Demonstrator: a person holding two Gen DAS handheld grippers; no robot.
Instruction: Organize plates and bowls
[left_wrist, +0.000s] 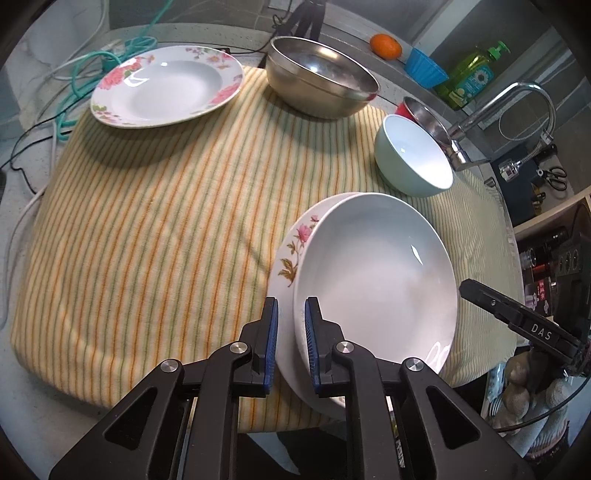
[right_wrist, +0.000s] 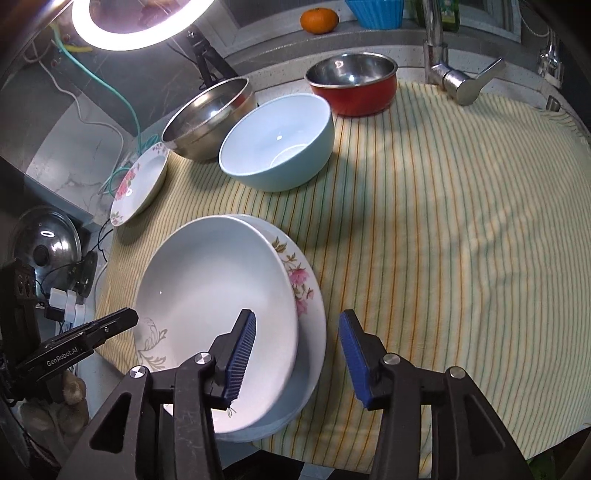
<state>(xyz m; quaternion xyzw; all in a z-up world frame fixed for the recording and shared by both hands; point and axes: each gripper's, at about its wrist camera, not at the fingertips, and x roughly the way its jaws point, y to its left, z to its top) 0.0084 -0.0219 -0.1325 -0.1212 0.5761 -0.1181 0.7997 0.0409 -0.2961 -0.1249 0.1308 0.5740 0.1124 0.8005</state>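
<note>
Shows a grey speckled desk covered by a yellow cloth with orange and green stripes.

Near the cloth's front edge: a plain white deep plate with a faint grey leaf motif. Rests inside a wider white plate with pink flowers on its rim, set off to one side so the flowered rim shows along one edge only.

Left gripper: straddles the stacked rims on the flowered side with only a narrow gap between the blue-padded fingers. One pad inside the plain plate, the other outside over the flowered rim. Cannot tell whether the pads actually press on the rims.

Right gripper: stands spread wide at the opposite side of the stack. Has one pad above the plain plate's inner surface and the other above bare cloth, clear of the rim. Grips nothing.

Farther back on the cloth:
- a pale blue ceramic bowl with a white inside, upright
- just behind it, a round stainless-steel bowl
- beside that, at the cloth's corner, a white deep plate rimmed with large pink flowers
- near a chrome tap, a red-sided pot with a steel inside

On the ledge behind: an orange fruit next to a blue ribbed cup.
</note>
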